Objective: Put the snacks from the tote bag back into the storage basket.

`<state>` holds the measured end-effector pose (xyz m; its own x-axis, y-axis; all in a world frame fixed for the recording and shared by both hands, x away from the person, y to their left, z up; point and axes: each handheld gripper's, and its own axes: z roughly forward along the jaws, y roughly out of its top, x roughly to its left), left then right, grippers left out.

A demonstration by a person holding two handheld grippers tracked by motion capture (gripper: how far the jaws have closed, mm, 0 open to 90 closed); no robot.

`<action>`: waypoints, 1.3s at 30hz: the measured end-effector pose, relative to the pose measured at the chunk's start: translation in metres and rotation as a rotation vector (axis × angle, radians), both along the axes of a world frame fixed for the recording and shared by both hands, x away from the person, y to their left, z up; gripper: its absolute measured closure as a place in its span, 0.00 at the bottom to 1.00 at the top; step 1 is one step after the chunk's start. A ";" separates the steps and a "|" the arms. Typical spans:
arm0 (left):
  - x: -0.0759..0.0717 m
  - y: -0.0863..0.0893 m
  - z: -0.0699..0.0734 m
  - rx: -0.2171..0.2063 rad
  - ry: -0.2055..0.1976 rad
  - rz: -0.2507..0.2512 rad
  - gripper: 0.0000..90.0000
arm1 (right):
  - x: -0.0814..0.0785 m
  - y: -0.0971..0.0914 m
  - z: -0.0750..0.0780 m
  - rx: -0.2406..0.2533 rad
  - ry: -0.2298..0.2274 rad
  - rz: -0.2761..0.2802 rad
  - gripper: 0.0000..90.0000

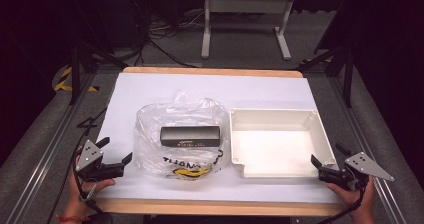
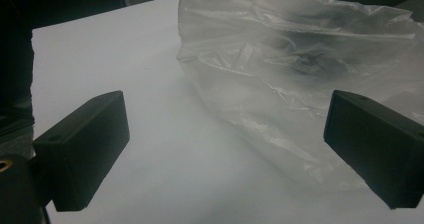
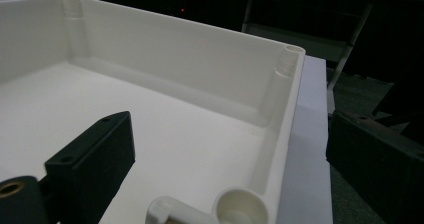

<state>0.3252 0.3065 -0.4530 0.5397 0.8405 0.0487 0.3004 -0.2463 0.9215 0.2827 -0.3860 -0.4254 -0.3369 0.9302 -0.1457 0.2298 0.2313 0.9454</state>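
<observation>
A clear plastic bag [image 1: 152, 126] with yellow and black print lies left of centre on the white-covered table [image 1: 165, 86]. A black oblong box [image 1: 190, 135] lies inside it. To its right stands an empty white tray [image 1: 322, 136]. My left gripper [image 1: 116, 150] is open at the front left, a short way from the bag [image 2: 280, 69]; in the left gripper view its jaws [image 2: 225, 144] are wide apart, with nothing between them. My right gripper [image 1: 328, 154] is open at the tray's front right corner. Its jaws [image 3: 230, 154] straddle the tray's right wall [image 3: 287, 114] without touching it.
Wooden table edge [image 1: 210, 207] runs along the front. Metal rails [image 1: 42, 149] flank the table on both sides. A white stand's legs [image 1: 245, 21] and cables [image 1: 165, 31] are on the floor beyond the far edge. Bare white sheet lies behind the bag and tray.
</observation>
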 end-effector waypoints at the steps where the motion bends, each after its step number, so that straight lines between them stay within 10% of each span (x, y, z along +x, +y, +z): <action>1: 0.000 0.000 0.000 0.001 -0.002 -0.001 0.06 | 0.000 0.000 0.000 0.002 0.000 -0.001 0.07; 25: -0.003 -0.001 0.002 -0.006 -0.010 -0.014 0.05 | -0.001 0.006 0.026 -0.056 -0.028 0.012 0.11; 39: -0.004 -0.002 0.001 -0.008 -0.002 -0.017 0.05 | 0.008 0.021 0.052 -0.094 -0.021 0.164 0.22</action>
